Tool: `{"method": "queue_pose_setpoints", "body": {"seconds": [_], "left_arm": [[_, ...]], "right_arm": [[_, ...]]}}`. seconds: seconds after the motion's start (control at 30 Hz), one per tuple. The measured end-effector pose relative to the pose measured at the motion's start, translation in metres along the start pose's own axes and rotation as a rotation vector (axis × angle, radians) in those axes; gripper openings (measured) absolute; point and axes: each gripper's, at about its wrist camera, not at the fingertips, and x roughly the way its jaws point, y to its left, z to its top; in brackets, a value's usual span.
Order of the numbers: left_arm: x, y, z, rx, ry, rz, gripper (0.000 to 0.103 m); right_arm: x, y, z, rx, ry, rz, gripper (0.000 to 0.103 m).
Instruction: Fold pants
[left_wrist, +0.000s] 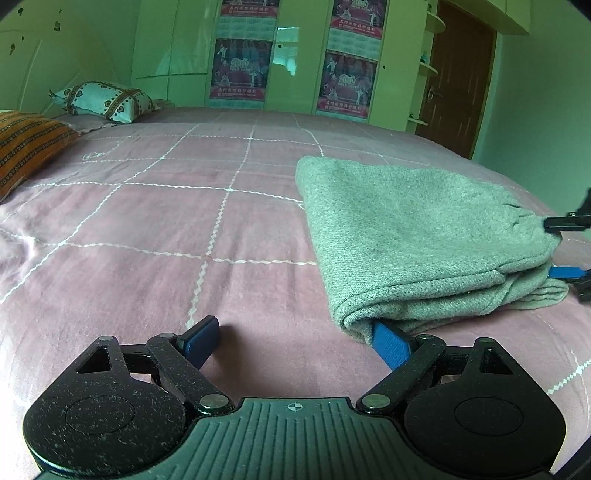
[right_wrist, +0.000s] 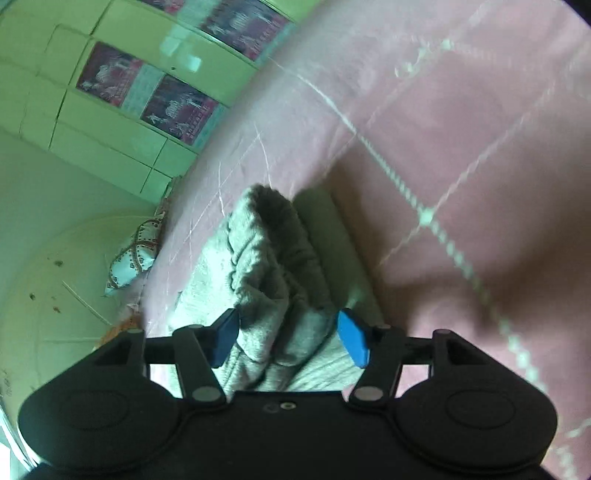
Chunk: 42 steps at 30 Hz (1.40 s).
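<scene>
Pants (left_wrist: 417, 236) are lying folded on our bed (left_wrist: 166, 221), right of our left tool (left_wrist: 295, 343), which is spreading wide, one pad tucked under their fold. Our right tool (right_wrist: 288, 336) is straddling their bunched end, pads apart, not pinching.

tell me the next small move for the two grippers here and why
Probably draw both grippers back, clear of the cloth. The grey pants already lie folded in a compact stack on the pink bedspread. The left gripper is wide open with one finger tucked at the stack's near corner, and the right gripper has jaws apart around the bunched end, not pressing it.
</scene>
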Motion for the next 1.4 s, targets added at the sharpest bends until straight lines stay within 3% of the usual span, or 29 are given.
{"method": "queue_pose_setpoints", "body": {"seconds": [0.1,0.17,0.23,0.4,0.47,0.53,0.57,0.63,0.7,0.73,0.77,0.8,0.83,0.97,1.1,1.13,1.17,1.23,1.4], "left_arm": [[-0.001,-0.001,0.000,0.000,-0.005,0.001,0.089],[-0.004,-0.004,0.000,0.013,-0.014,-0.009,0.089],[-0.004,-0.009,0.000,0.035,-0.016,-0.019,0.089],[0.004,-0.016,0.015,0.034,-0.037,0.024,0.089],[0.006,-0.016,0.018,0.040,-0.061,0.141,0.089],[0.002,0.000,0.015,-0.076,-0.094,0.083,0.090],[0.000,-0.001,0.013,-0.081,-0.105,0.074,0.090],[0.001,-0.008,0.010,-0.048,-0.096,0.102,0.089],[0.005,-0.005,0.004,-0.087,-0.081,0.095,0.090],[0.007,-0.004,0.001,-0.101,-0.070,0.085,0.090],[0.007,-0.006,0.000,-0.085,-0.068,0.082,0.090],[0.006,-0.008,-0.001,-0.063,-0.070,0.085,0.090],[0.006,-0.009,-0.001,-0.056,-0.065,0.088,0.090],[0.009,-0.005,-0.002,-0.083,-0.064,0.081,0.090],[0.007,-0.005,-0.003,-0.077,-0.067,0.080,0.090],[0.009,-0.006,-0.003,-0.071,-0.062,0.083,0.091],[0.010,-0.007,-0.003,-0.065,-0.058,0.084,0.093],[0.009,-0.007,-0.001,-0.058,-0.049,0.080,0.093],[0.007,-0.004,-0.001,-0.063,-0.041,0.073,0.093]], "right_arm": [[0.018,0.010,0.004,-0.016,0.023,-0.015,0.060],[0.029,0.020,0.004,-0.072,0.062,-0.056,0.055],[0.027,0.036,0.003,-0.152,0.067,-0.097,0.033],[0.003,0.099,0.001,-0.329,0.021,0.034,0.027],[-0.008,0.128,0.002,-0.397,-0.001,0.103,0.025],[-0.029,0.146,0.007,-0.417,-0.071,0.180,0.023],[-0.041,0.148,0.009,-0.425,-0.107,0.203,0.023],[-0.050,0.135,0.010,-0.421,-0.123,0.194,0.022],[-0.040,0.095,0.005,-0.421,-0.139,0.113,0.022],[-0.022,0.064,0.007,-0.355,-0.101,0.043,0.021],[-0.001,0.025,0.012,-0.202,-0.011,-0.051,0.021],[0.007,-0.009,0.010,-0.065,0.029,-0.053,0.020],[0.002,-0.020,0.007,-0.048,-0.001,0.005,0.020],[-0.004,-0.002,0.005,-0.123,-0.006,-0.019,0.021],[-0.016,0.012,0.007,-0.155,-0.038,0.034,0.021],[-0.011,0.011,0.005,-0.191,-0.037,0.005,0.020],[0.001,-0.001,0.005,-0.184,-0.002,-0.052,0.020],[0.012,-0.026,0.012,-0.045,0.007,0.005,0.020],[0.002,-0.011,0.007,-0.138,0.007,-0.005,0.028]]}}
